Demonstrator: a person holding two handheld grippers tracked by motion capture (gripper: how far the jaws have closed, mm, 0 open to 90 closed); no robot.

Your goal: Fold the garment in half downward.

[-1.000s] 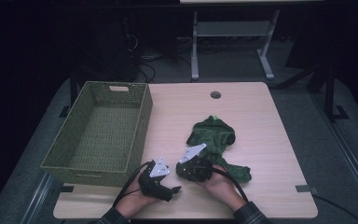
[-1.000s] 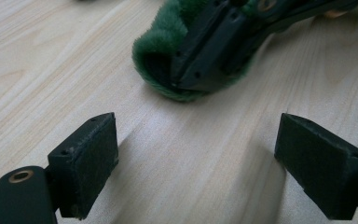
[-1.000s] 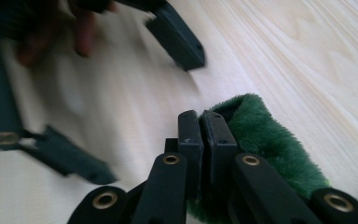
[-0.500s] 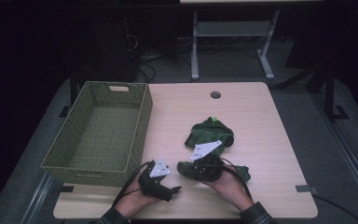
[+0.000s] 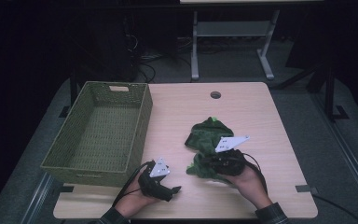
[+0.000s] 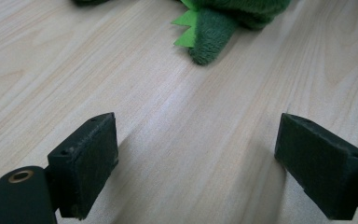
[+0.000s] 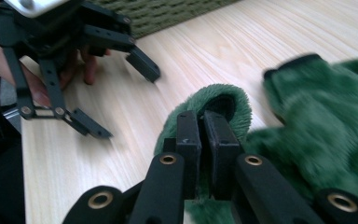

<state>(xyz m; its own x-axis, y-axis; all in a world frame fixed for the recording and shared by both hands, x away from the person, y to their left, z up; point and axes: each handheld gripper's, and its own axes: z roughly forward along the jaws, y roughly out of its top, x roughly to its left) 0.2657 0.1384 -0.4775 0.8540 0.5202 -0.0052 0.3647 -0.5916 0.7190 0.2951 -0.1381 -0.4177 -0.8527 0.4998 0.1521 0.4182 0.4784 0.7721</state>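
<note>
Light wood table (image 5: 256, 116): green woven basket (image 5: 100, 133) at left, green plush toy (image 5: 207, 137) near centre.

Right hand-held gripper (image 5: 204, 162) dragged green plush toy (image 5: 208, 135) nearer table's front edge.

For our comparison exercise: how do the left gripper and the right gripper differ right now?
The left gripper has its jaws wide apart over bare table; the right gripper has its jaws closed on the green plush toy. The left touches nothing; the right holds fabric. Both are black and hand-held.
</note>
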